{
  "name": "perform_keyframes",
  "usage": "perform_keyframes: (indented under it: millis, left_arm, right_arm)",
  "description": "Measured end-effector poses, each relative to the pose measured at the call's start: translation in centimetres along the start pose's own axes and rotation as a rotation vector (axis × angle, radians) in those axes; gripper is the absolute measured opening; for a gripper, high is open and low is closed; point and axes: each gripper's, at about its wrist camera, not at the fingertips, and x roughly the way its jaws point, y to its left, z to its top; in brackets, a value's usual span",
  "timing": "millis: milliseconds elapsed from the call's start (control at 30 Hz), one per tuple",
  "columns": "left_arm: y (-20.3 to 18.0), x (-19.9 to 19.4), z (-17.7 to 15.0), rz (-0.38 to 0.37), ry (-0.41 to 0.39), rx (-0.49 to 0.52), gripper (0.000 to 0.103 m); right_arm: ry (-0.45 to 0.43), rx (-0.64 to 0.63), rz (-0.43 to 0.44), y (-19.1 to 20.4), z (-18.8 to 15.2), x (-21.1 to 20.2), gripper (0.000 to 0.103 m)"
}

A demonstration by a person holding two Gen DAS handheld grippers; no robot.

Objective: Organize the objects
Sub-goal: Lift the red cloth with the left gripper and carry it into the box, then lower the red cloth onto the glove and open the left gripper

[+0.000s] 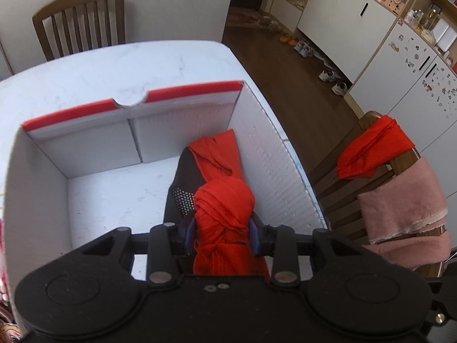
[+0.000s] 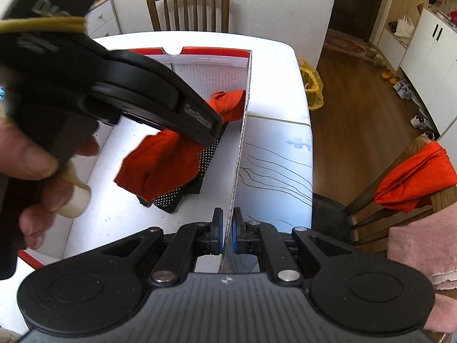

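Left hand-held gripper (image 1: 224, 233) clamps the red cloth (image 1: 224, 200), long axis running toward frame top, right above the box (image 1: 40, 171) floor; right hand-held gripper (image 2: 227, 230) pinches the box wall.

Bright red knotted cloth (image 1: 222, 208); black garment (image 2: 182, 191) dotted white, beneath it; white box (image 1: 271, 154) with red rim; white marbled bench (image 1: 85, 74); pink towel (image 1: 405, 208), 3 o'clock
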Motion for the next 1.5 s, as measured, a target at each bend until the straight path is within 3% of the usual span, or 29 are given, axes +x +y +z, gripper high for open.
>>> perform_keyframes:
  millis: [400, 600, 700, 1400, 1500]
  left_arm:
    - [-0.2, 2.8, 0.1, 0.001, 0.085, 0.011, 0.036]
    - [0.0, 3.0, 0.0, 0.001, 0.091, -0.008, 0.042]
    - [0.0, 2.6, 0.0, 0.000, 0.076, -0.012, 0.052]
    - [1.1, -4.9, -1.5, 0.062, -0.078, -0.048, 0.063]
    - [1.5, -6.3, -2.1, 0.106, -0.110, -0.043, 0.073]
  right_arm:
    - [0.002, -0.001, 0.020, -0.5, 0.1, 0.2, 0.005]
    - [0.002, -0.005, 0.026, -0.7, 0.1, 0.2, 0.005]
    - [0.002, -0.009, 0.027, -0.7, 0.1, 0.2, 0.005]
    - [-0.003, -0.031, 0.032, -1.0, 0.1, 0.5, 0.005]
    - [-0.002, -0.030, 0.029, -1.0, 0.1, 0.5, 0.005]
